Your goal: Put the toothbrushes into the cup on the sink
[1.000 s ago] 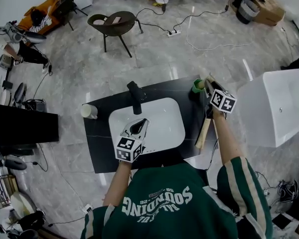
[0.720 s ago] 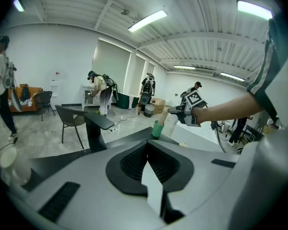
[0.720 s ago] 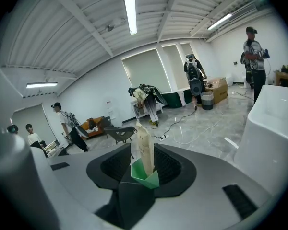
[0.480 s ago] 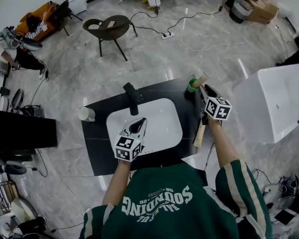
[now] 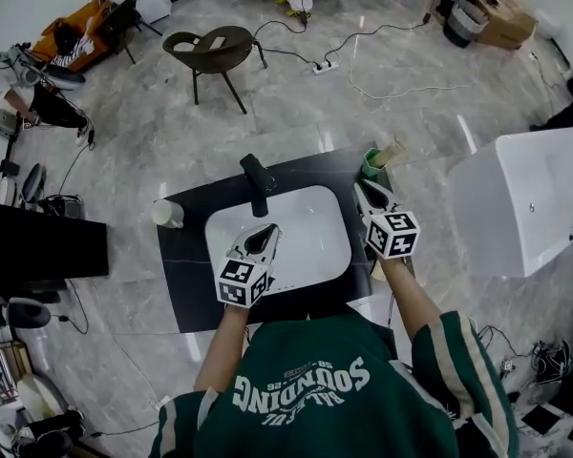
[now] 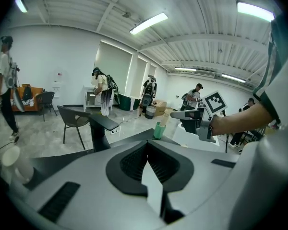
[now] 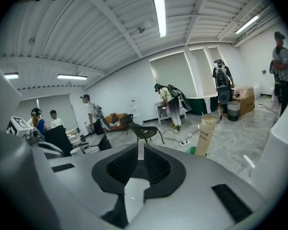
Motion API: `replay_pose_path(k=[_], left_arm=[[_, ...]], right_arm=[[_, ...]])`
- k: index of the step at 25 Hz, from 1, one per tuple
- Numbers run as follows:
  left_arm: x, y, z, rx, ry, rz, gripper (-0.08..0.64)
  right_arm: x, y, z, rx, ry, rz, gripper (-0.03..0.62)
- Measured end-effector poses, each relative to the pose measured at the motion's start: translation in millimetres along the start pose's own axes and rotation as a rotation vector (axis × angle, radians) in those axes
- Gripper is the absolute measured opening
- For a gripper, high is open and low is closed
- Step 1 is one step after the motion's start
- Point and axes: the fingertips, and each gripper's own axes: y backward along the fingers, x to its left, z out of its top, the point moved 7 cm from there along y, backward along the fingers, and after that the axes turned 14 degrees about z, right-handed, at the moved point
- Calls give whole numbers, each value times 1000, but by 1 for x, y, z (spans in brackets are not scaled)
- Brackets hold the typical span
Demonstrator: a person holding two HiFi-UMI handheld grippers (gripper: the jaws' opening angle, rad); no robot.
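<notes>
A green cup stands at the far right corner of the black counter. A tan toothbrush box leans upright in it. A second tan box lies on the counter's right edge, mostly hidden under my right gripper. My right gripper hovers nearer than the cup and clear of it. Its jaws have just been closing; a narrow gap shows and nothing is between them. In the right gripper view the box stands ahead to the right. My left gripper is shut and empty over the white basin.
A black faucet rises behind the basin. A pale cup sits off the counter's left end. A white tub stands to the right. A chair, cables and several people are farther back.
My right gripper has pulled back from the cup toward the person and slightly left, and its jaws have narrowed. The box stays in the cup. The left gripper has not moved.
</notes>
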Motion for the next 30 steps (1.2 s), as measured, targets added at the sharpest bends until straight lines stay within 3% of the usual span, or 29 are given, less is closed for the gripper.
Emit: replay_pose_path(k=[6,14,30], left_arm=[[8,5,-3,1,17,15,11],[16,10,-8,4,26,19,11],[22,5,-10,21,29,5,11]], right_arm=[[41,1,-1,-36,10,35,54],[62,0,-12,-26,30,75,51],[42,27,-42,55,30,49,52]])
